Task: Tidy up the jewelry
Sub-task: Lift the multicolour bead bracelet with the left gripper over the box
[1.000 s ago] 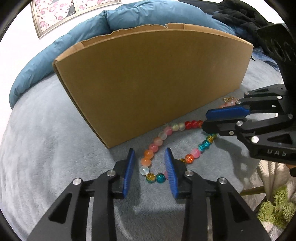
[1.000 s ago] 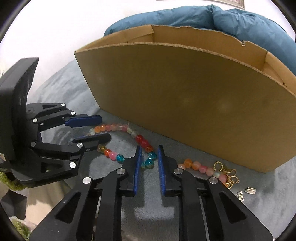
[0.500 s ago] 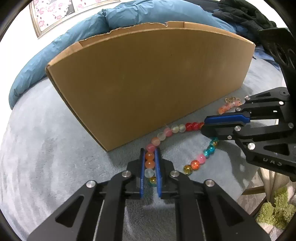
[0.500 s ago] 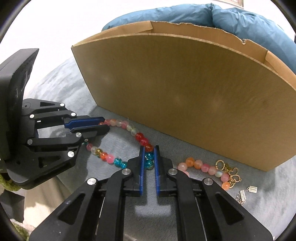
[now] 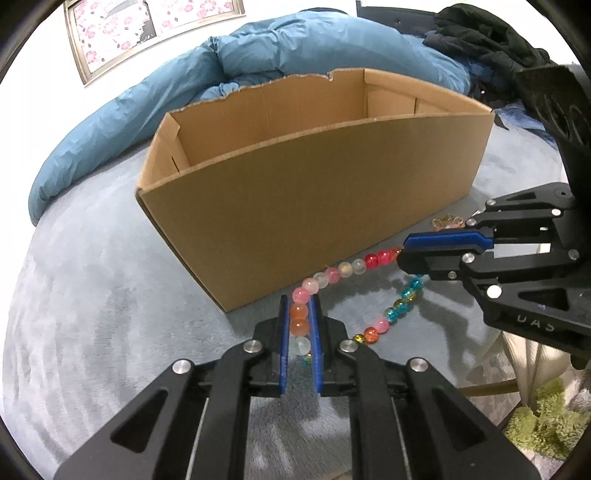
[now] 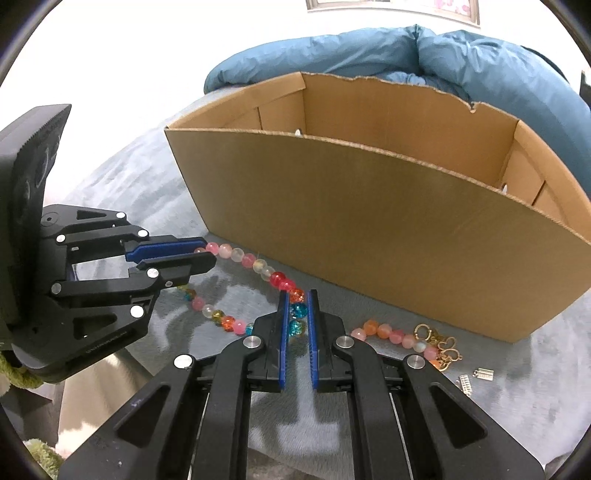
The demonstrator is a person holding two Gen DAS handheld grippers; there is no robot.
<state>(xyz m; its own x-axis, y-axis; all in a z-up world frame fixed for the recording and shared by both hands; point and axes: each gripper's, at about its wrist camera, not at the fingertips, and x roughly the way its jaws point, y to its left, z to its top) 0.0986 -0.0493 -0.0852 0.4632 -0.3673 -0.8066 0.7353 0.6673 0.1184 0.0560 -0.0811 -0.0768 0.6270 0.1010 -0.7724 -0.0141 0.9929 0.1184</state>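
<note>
A string of coloured glass beads, the bead necklace (image 5: 343,271) (image 6: 258,264), hangs in front of an open cardboard box (image 5: 314,199) (image 6: 388,221). My left gripper (image 5: 299,301) is shut on its orange and clear beads. My right gripper (image 6: 297,295), also in the left wrist view (image 5: 402,253), is shut on its blue and orange beads. The stretch between the grippers is lifted off the grey blanket; a loop sags below. The necklace's far end with gold charms (image 6: 441,341) lies on the blanket.
Small silver clasps (image 6: 476,376) lie on the grey blanket (image 5: 92,314) right of the charms. A blue duvet (image 5: 258,62) is bunched behind the box. Dark clothes (image 5: 491,33) lie at the far right. A green fluffy thing (image 5: 543,424) sits low right.
Both grippers closed on the necklace, then rose with it. The views now look down into the box, and the beads between the grippers have left the blanket.
</note>
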